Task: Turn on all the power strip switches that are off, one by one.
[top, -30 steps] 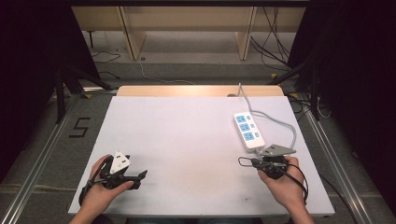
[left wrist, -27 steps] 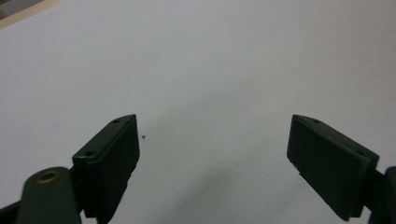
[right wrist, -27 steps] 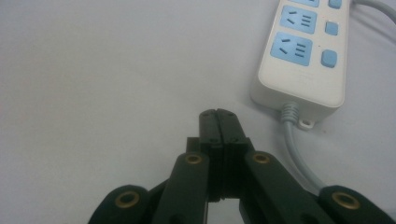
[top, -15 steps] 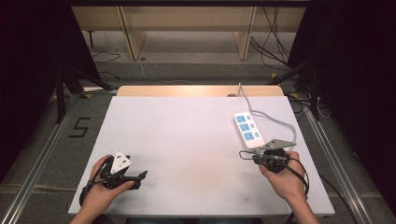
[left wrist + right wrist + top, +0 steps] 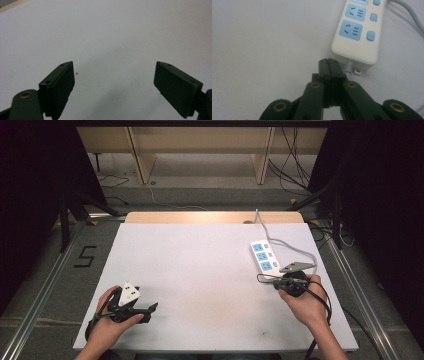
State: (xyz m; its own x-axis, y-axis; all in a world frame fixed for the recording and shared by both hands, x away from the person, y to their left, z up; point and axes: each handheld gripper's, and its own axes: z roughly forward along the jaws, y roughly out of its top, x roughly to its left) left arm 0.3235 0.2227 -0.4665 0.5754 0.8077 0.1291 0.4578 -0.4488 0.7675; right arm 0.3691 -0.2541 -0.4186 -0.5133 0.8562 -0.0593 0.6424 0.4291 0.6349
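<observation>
The power strip (image 5: 263, 256) lies on the right side of the counter (image 5: 200, 270). The right gripper (image 5: 328, 65) is just beside its near end, fingers pressed together, holding nothing. The left gripper (image 5: 113, 82), fingers spread, waits far away. The work looks barely started.

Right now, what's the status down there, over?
Right tool shut, empty, tips just short of the power strip. Left tool open, empty, over bare table. Strip's grey cable loops behind it. Nothing in the way.
</observation>
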